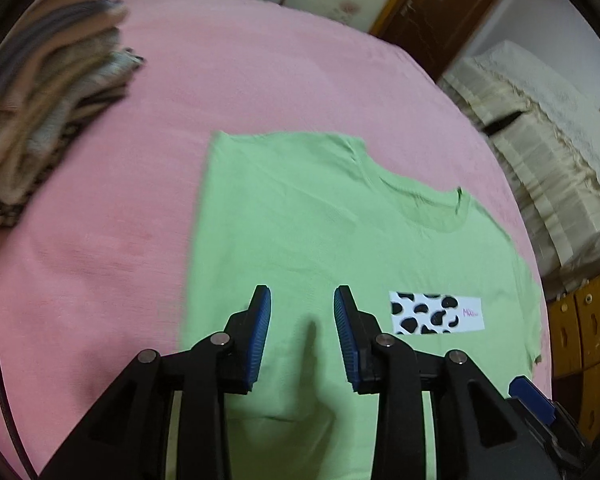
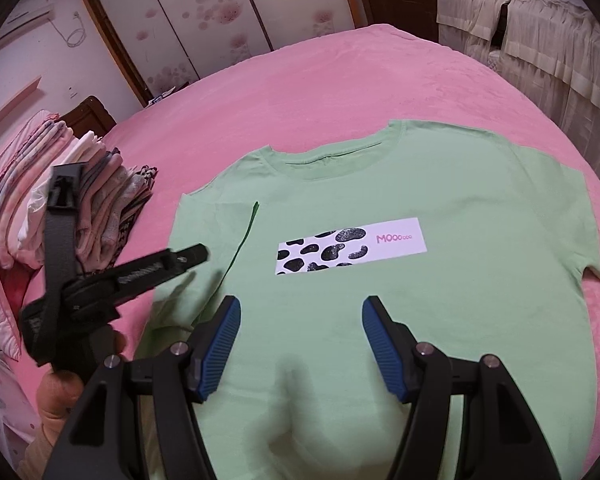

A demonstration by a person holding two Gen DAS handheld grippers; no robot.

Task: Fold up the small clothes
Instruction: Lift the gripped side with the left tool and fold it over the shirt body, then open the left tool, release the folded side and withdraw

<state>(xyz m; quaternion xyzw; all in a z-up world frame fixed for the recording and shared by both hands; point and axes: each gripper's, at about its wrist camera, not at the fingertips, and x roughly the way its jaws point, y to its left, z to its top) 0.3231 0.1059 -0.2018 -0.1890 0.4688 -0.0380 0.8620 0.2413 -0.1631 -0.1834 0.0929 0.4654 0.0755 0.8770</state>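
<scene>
On a pink bedspread [image 2: 340, 80], we hover both grippers over a green T-shirt [image 2: 380, 320], collar at twelve o'clock. Left gripper [image 1: 302, 336], jaws parted and empty, sits nearer the folded left sleeve; right gripper [image 2: 302, 348] spreads wider, also empty. Only the right view shows the unfolded sleeve at three o'clock.

A bed under a pink blanket [image 2: 340, 92] carries two things — a flat green T-shirt [image 2: 380, 320] and a stack of folded clothes [image 2: 100, 216], apart.
</scene>
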